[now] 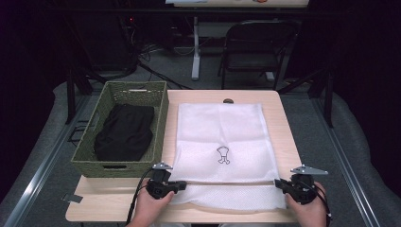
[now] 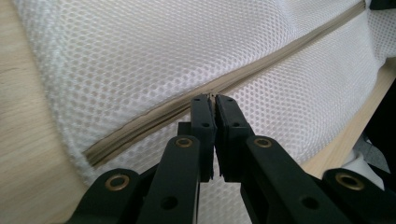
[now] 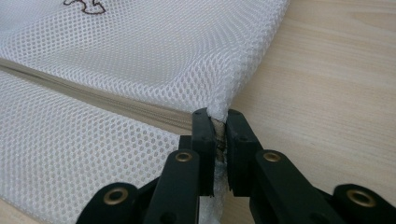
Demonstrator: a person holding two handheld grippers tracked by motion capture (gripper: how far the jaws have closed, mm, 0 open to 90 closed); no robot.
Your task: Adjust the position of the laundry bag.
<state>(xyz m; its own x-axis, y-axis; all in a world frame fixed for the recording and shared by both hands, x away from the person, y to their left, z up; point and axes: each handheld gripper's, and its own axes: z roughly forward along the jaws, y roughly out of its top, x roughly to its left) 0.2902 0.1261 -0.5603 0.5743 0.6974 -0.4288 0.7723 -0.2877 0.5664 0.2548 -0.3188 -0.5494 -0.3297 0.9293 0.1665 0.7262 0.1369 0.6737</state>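
White mesh bag [image 1: 220,149] flat at frame centre, right of basket [image 1: 90,151]. Left gripper [image 2: 214,99] and right gripper [image 3: 215,114] pinched on zipper [image 2: 187,109] seam ends. Likely light, limp, snag-prone; best held at seam.

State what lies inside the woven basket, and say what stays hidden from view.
Inside the green woven basket, a black bundle of fabric covers most of the floor. Anything beneath it, and what kind of garment it is, cannot be seen, because the cloth hides it.
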